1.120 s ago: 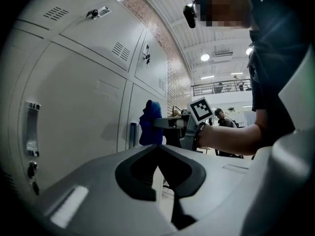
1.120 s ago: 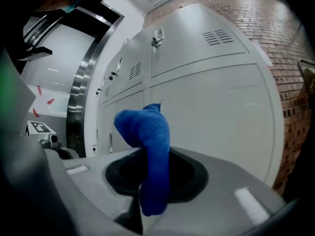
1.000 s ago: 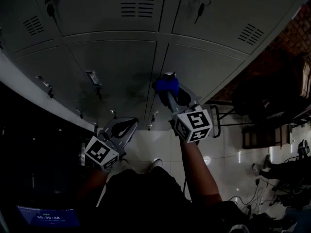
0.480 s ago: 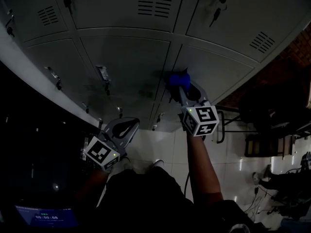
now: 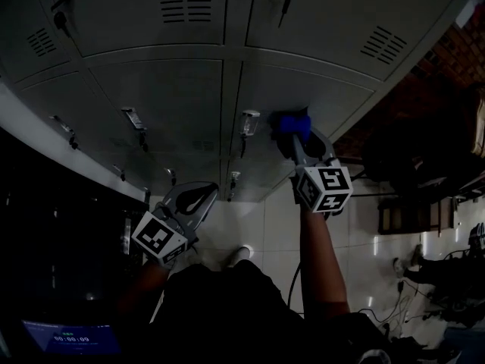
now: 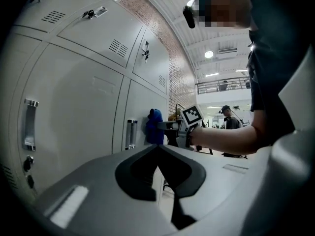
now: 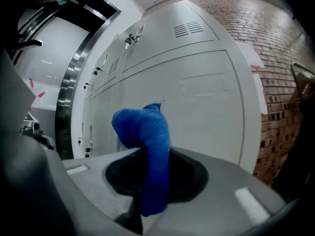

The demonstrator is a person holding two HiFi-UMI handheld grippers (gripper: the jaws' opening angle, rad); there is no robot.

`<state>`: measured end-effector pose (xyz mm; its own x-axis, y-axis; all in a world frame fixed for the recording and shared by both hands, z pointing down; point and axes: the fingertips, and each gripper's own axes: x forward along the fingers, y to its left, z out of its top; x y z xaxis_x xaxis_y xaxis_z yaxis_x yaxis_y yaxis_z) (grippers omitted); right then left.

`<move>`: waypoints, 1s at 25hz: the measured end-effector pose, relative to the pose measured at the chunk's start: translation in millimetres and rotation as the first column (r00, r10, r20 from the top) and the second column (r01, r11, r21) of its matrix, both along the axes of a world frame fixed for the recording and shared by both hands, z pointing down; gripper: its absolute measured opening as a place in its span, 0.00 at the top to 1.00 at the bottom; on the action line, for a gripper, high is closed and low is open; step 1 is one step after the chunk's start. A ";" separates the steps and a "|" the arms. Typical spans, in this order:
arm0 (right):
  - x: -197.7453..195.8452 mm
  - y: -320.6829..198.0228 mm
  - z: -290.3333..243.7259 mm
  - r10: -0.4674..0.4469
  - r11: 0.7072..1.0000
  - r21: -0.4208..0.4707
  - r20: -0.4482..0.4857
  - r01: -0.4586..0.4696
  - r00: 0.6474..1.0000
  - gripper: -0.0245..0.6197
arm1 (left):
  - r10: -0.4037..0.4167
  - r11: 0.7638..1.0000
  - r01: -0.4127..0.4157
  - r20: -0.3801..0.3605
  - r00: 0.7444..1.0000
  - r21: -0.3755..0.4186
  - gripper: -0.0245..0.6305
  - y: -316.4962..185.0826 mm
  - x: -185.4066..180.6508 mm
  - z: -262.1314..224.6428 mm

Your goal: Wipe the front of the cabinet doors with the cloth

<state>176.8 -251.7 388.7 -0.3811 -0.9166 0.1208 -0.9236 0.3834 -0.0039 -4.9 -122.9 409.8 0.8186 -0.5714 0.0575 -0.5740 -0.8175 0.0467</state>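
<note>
A blue cloth [image 5: 291,123] is pinched in my right gripper [image 5: 297,136] and pressed against the grey locker door [image 5: 318,101] at the right of the bank. The right gripper view shows the cloth [image 7: 146,141] folded over between the shut jaws, its top touching the door [image 7: 202,102]. From the left gripper view the cloth [image 6: 154,127] meets the door just right of a chrome handle [image 6: 130,133]. My left gripper [image 5: 191,201] hangs low and away from the cabinet, shut with nothing in it.
Grey lockers [image 5: 167,89] with chrome handles [image 5: 248,122] and keys fill the view. A brick wall [image 7: 290,77] stands to the right of the cabinet. Chairs [image 5: 409,196] stand on the white tiled floor [image 5: 258,218] at right. A person [image 6: 227,116] stands far off.
My right gripper has slid the cloth to the right and slightly up, from the seam between two doors onto the right-hand door. The left gripper stays where it was.
</note>
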 end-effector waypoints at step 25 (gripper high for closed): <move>92.6 37.7 8.0 0.240 0.971 0.014 0.043 -0.240 0.970 0.83 | 0.089 0.996 -0.089 0.016 0.996 -0.002 0.96 11.7 33.1 -0.6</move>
<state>269.3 -214.1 396.7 -0.1539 -0.9838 0.0916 -0.9878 0.1509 -0.0387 28.2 -111.1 409.3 0.8652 -0.4962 0.0715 -0.4996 -0.8654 0.0391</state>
